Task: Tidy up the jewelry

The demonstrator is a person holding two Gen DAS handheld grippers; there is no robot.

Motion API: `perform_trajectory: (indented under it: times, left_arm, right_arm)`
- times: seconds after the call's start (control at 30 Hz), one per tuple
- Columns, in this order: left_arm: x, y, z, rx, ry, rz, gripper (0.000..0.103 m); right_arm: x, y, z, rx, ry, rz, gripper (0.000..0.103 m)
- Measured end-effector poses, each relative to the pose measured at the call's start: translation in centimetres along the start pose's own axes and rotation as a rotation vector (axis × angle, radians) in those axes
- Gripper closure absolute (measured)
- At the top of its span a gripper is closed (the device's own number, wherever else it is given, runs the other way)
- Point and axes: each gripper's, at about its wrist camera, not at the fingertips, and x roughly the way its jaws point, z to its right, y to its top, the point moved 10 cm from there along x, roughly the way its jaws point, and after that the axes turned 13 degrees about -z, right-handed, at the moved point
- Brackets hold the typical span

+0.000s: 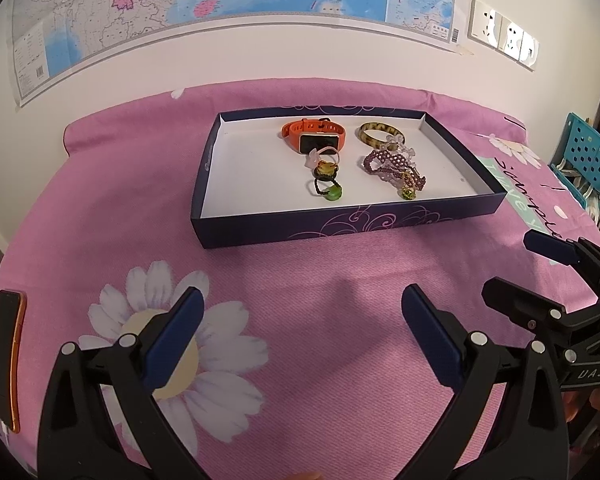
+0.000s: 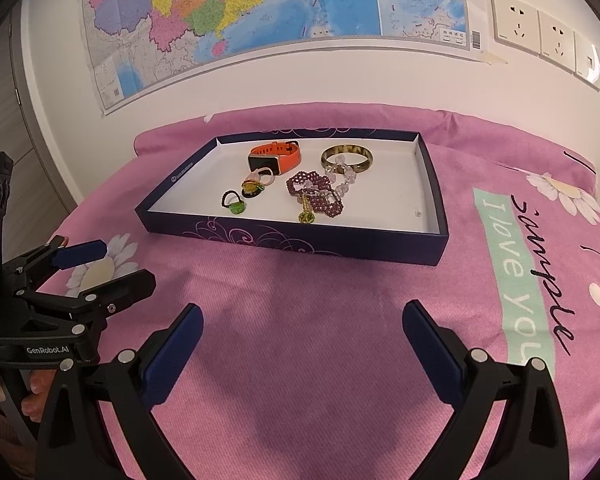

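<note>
A dark blue box lid with a white inside lies on the pink cloth. In it are an orange smart band, a patterned bangle, a purple beaded bracelet, a clear bead bracelet and several rings with green and amber stones. My left gripper is open and empty, in front of the lid. My right gripper is open and empty too. Each gripper shows in the other's view, the right and the left.
A black and orange phone lies at the cloth's left edge. A blue perforated chair stands to the right. A wall map and sockets are behind the table.
</note>
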Motion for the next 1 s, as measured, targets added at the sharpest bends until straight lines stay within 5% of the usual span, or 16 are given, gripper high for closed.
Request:
perform_trajectory:
  times: [0.8, 1.0]
  left_arm:
    - [0.3, 0.1, 0.0, -0.006, -0.011, -0.007, 0.006]
    - [0.9, 0.1, -2.0, -0.031, -0.006, -0.039, 0.006]
  right_arm:
    - [0.0, 0.0, 0.0, -0.019, -0.014, -0.003, 0.007]
    - [-0.1, 0.3, 5.9, 0.009, -0.102, -0.058, 0.007]
